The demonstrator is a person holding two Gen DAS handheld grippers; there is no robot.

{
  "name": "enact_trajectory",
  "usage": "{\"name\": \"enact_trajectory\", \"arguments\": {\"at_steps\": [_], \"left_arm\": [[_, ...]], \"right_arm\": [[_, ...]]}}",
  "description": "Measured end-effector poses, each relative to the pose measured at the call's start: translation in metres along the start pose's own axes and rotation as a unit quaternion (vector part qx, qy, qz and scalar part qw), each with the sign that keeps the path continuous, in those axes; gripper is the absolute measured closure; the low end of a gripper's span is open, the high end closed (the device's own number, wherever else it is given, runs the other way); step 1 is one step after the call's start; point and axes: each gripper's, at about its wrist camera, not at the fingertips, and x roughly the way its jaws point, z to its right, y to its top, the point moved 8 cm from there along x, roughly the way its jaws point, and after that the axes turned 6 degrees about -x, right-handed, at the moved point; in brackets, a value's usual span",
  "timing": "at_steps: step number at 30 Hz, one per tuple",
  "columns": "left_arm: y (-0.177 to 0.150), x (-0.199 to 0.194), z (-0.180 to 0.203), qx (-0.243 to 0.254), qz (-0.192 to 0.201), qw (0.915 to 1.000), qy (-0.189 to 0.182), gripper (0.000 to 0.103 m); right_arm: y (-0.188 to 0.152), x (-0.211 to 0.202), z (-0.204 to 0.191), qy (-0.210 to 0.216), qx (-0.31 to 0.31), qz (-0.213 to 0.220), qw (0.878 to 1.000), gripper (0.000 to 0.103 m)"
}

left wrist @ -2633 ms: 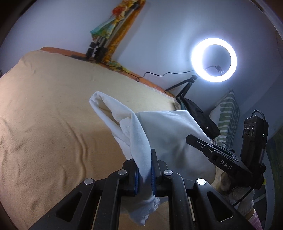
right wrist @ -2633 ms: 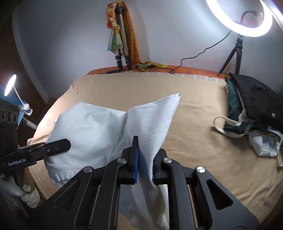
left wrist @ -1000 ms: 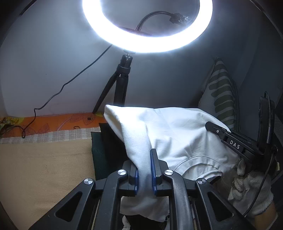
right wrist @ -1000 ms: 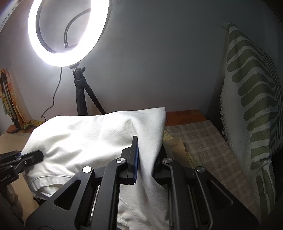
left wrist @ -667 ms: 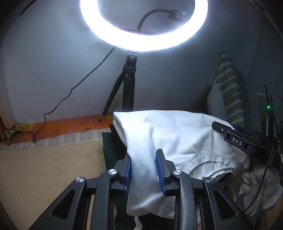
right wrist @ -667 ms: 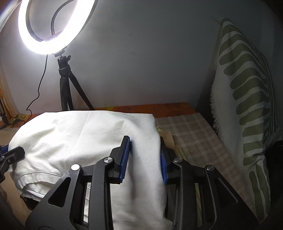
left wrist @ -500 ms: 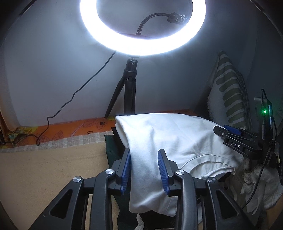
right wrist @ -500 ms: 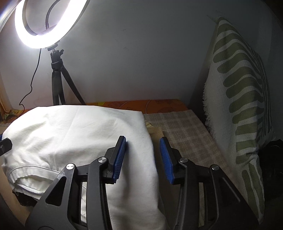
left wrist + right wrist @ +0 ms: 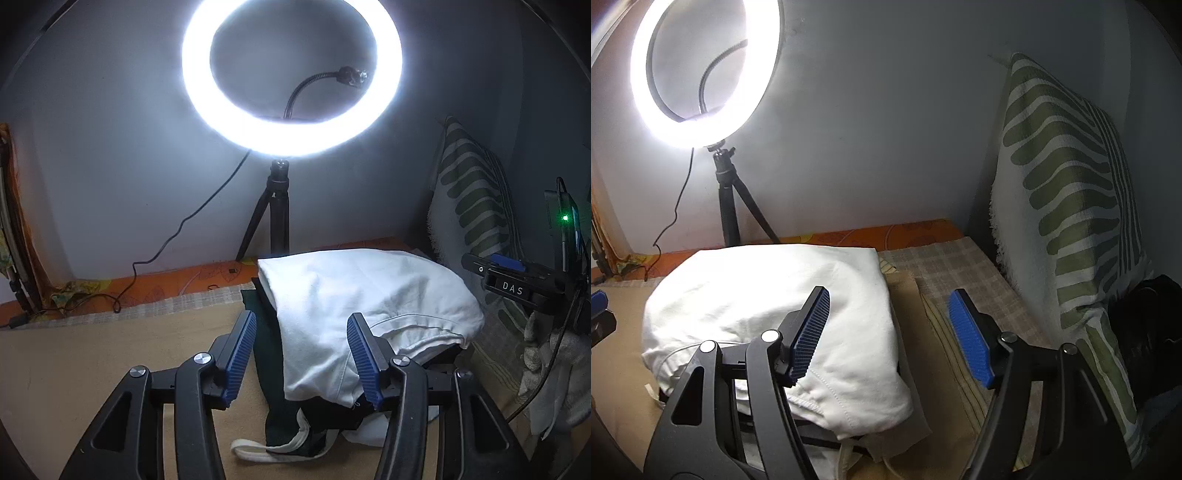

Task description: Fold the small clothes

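A folded white garment [image 9: 362, 295] [image 9: 768, 295] lies on top of a pile of dark folded clothes [image 9: 280, 398] at the far end of the tan bed. My left gripper [image 9: 301, 354] hovers just in front of its near left corner, blue pads apart and still opening, touching no cloth. My right gripper [image 9: 890, 328] stands over the garment's right edge, jaws also opening wide, nothing pressed between them. The right gripper also appears at the right of the left wrist view [image 9: 509, 284], held by a gloved hand [image 9: 561, 369].
A lit ring light [image 9: 291, 74] on a black tripod [image 9: 273, 218] stands against the grey wall behind the pile. A green-striped pillow [image 9: 1067, 206] leans at the right. A cable [image 9: 177, 236] trails along the orange bed edge. Tan blanket [image 9: 92, 362] spreads to the left.
Both grippers have let go of the white garment, their jaws spreading from shut to wide. Both have pulled back and up from the garment, which now rests on the dark pile.
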Motion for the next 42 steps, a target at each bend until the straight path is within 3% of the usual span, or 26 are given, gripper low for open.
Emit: {"name": "enact_trajectory", "arguments": {"at_steps": [4, 7, 12, 19, 22, 28, 34, 37, 42], "left_arm": [[0.005, -0.036, -0.005, 0.0, 0.012, 0.9999, -0.001, 0.046], [0.008, -0.066, -0.009, 0.007, 0.026, 0.9996, 0.002, 0.043], [0.004, -0.116, -0.016, 0.011, 0.038, 0.9992, -0.004, 0.042], [-0.018, -0.187, -0.025, 0.029, 0.051, 0.9982, -0.01, 0.038], [-0.03, -0.216, -0.033, 0.026, 0.055, 0.998, -0.014, 0.036], [-0.063, -0.262, -0.047, 0.028, 0.054, 0.998, -0.02, 0.028], [-0.095, -0.298, -0.057, 0.032, 0.058, 0.9977, -0.015, 0.012], [-0.108, -0.314, -0.06, 0.041, 0.069, 0.9968, 0.002, 0.001], [-0.123, -0.328, -0.067, 0.042, 0.075, 0.9962, 0.016, 0.0]], "right_arm": [[0.006, -0.031, -0.014, 0.007, -0.008, 0.009, 1.0, 0.031], [0.006, -0.06, -0.03, 0.015, -0.015, 0.02, 1.0, 0.018], [0.001, -0.104, -0.059, 0.027, -0.012, 0.025, 0.999, 0.018], [-0.015, -0.175, -0.095, 0.027, -0.005, 0.033, 0.999, 0.018], [-0.023, -0.205, -0.109, 0.029, 0.001, 0.041, 0.999, 0.009], [-0.051, -0.257, -0.136, 0.027, 0.003, 0.047, 0.998, 0.008], [-0.081, -0.289, -0.161, 0.033, -0.004, 0.047, 0.998, 0.008], [-0.1, -0.299, -0.171, 0.031, -0.001, 0.05, 0.998, 0.0], [-0.127, -0.298, -0.181, 0.019, -0.004, 0.043, 0.999, 0.0]]}}
